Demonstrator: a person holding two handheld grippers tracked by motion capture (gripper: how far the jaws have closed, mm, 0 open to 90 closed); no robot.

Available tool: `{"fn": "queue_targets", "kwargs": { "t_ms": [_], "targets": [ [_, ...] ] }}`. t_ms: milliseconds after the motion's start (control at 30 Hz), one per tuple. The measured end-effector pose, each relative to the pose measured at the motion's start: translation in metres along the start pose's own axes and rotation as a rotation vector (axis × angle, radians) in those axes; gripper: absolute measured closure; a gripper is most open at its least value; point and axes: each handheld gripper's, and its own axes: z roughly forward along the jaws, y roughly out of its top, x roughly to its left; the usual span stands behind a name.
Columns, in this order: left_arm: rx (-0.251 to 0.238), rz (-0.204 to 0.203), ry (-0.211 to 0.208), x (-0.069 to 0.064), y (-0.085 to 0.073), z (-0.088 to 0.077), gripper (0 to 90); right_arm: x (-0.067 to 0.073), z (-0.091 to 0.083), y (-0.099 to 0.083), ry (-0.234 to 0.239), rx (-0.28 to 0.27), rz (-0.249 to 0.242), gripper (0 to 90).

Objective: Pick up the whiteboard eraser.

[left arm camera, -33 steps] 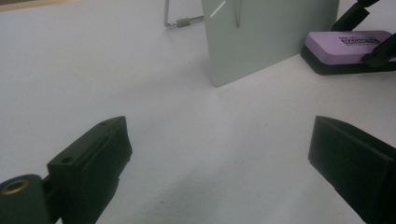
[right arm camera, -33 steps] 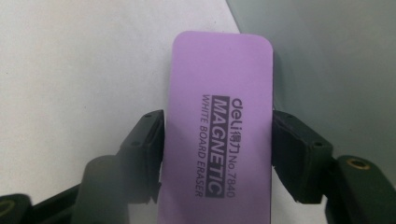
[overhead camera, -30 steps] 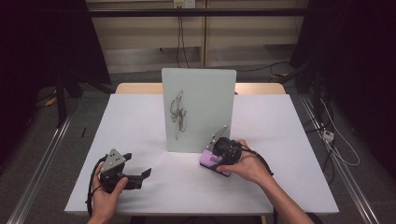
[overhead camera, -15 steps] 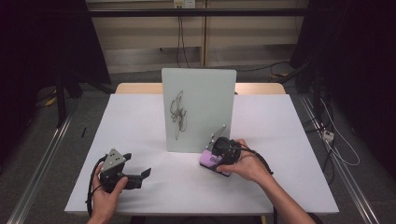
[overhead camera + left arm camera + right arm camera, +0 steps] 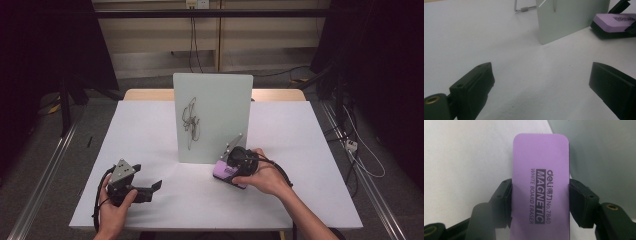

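Observation:
A pale upright whiteboard (image 5: 212, 117) with a dark scribble (image 5: 191, 122) stands mid-table. At its lower right corner lies a purple whiteboard eraser (image 5: 226, 171), printed "MAGNETIC" (image 5: 541, 190). My right gripper (image 5: 540, 195) is shut on the eraser's long sides; its jaws have just closed a little further onto it. The board's face (image 5: 604, 152) lies just beyond the eraser. My left gripper (image 5: 152, 189) rests on the table at the front left, jaws wide open (image 5: 541, 82) with nothing between them, and it looks toward the board's edge (image 5: 571, 17) and the eraser (image 5: 615, 22).
The white table (image 5: 150, 130) has bare surface left and right of the board. A wire stand (image 5: 524, 8) props the board from behind. Cables trail from both grippers. Dark floor and metal rails surround the table.

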Motion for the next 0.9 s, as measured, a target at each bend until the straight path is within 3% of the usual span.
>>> {"fn": "queue_targets", "kwargs": {
  "t_ms": [200,467,667,900],
  "targets": [
    [0.009,-0.012,-0.003,0.0,-0.001,0.002,5.6,-0.001,-0.006,-0.002,-0.011,-0.08,-0.002,41.1],
    [0.002,-0.015,-0.006,0.0,-0.001,-0.001,5.7,0.001,-0.005,-0.007,-0.015,-0.109,0.0,41.2],
    [0.004,-0.022,-0.002,0.002,-0.003,-0.004,5.7,-0.003,-0.007,-0.009,0.0,-0.145,0.035,41.2],
    [0.015,-0.033,-0.003,0.002,-0.006,-0.005,5.7,0.0,-0.016,-0.006,-0.018,-0.241,0.034,41.2]
  ]
}}
